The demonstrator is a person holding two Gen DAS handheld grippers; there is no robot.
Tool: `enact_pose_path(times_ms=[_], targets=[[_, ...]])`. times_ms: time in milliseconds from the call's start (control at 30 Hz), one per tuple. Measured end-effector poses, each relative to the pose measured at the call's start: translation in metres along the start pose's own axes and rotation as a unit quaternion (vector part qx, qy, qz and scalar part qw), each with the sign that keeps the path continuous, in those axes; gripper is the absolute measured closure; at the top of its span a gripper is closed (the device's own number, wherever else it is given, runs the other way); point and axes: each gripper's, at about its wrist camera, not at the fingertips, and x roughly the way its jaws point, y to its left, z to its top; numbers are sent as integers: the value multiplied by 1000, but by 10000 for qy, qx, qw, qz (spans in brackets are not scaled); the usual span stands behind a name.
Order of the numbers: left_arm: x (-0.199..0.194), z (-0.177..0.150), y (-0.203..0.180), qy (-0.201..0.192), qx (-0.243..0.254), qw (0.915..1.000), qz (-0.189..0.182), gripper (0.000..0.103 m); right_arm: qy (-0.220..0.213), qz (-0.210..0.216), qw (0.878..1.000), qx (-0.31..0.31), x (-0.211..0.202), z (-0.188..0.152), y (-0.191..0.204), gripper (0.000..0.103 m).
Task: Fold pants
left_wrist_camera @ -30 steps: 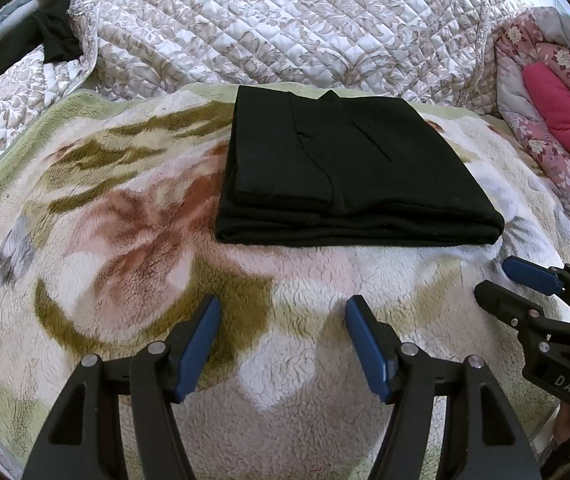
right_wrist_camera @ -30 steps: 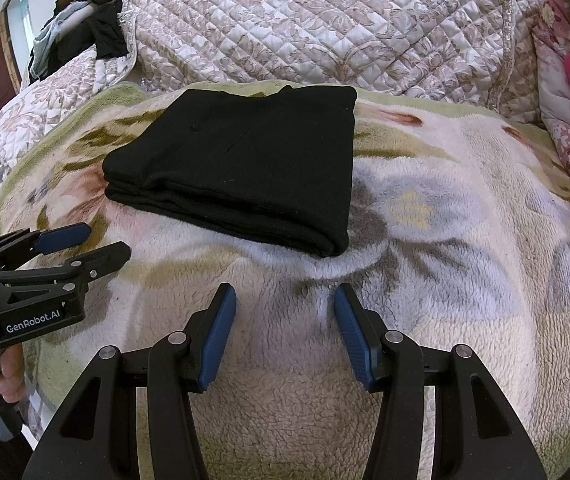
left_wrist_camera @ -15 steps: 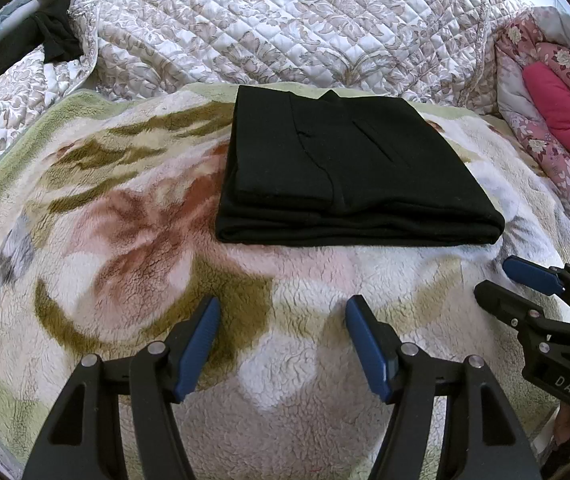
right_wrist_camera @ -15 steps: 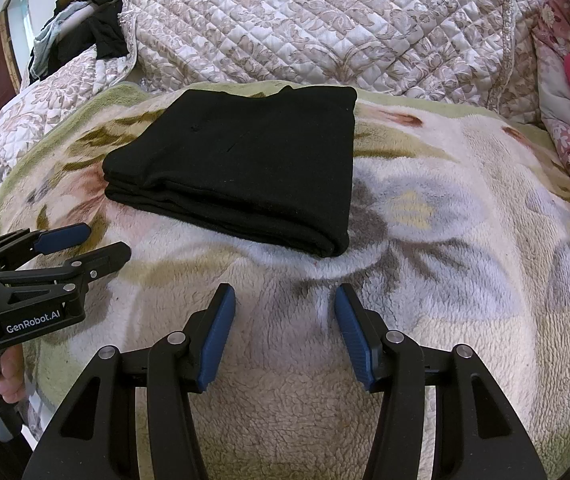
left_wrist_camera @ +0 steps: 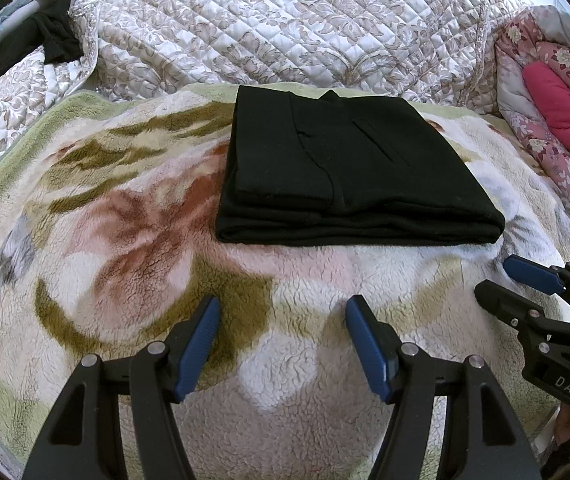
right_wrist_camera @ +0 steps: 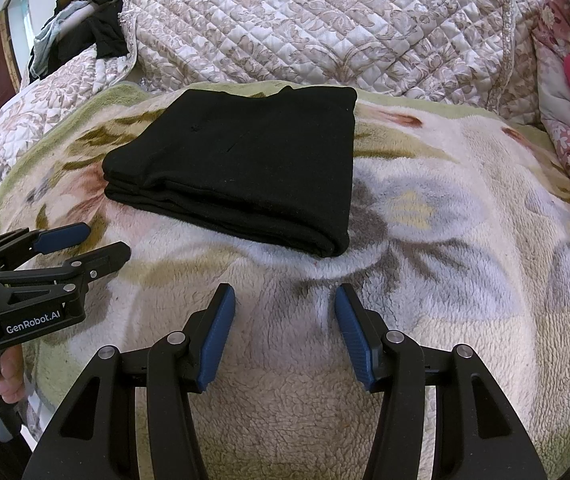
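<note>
The black pants (left_wrist_camera: 349, 168) lie folded into a flat rectangle on the fleece flowered blanket (left_wrist_camera: 125, 240); they also show in the right wrist view (right_wrist_camera: 245, 168). My left gripper (left_wrist_camera: 283, 312) is open and empty, hovering over the blanket a little short of the pants' near edge. My right gripper (right_wrist_camera: 285, 300) is open and empty, just short of the pants' near right corner. Each gripper shows in the other's view: the right one (left_wrist_camera: 501, 280) at the right edge, the left one (right_wrist_camera: 105, 244) at the left edge.
A quilted floral cover (left_wrist_camera: 285, 28) is bunched up behind the pants. Pink flowered bedding with a pink pillow (left_wrist_camera: 561, 112) lies at the right. Dark clothes (right_wrist_camera: 97, 32) hang at the back left.
</note>
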Motion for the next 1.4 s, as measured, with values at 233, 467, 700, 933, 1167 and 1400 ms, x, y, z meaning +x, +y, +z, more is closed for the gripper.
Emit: enact_pose_path(times_ms=[233, 467, 700, 933, 1167, 1400], targets=[[0, 0, 0, 1, -1, 10000, 2, 35, -3, -4, 10000, -3, 0, -1, 0, 50], [0, 0, 0, 2, 1, 10000, 2, 35, -6, -6, 10000, -4, 1, -1, 1, 50], [0, 0, 0, 2, 1, 10000, 4, 35, -12, -6, 10000, -6, 1, -1, 1, 50], [0, 0, -1, 1, 1, 10000, 7, 35, -13, -8, 10000, -6, 1, -1, 1, 50], [0, 0, -1, 3, 1, 10000, 8, 35, -28, -5, 10000, -9, 1, -1, 1, 48], [0, 0, 0, 3, 2, 10000, 9, 35, -32, -7, 10000, -6, 1, -1, 1, 47]])
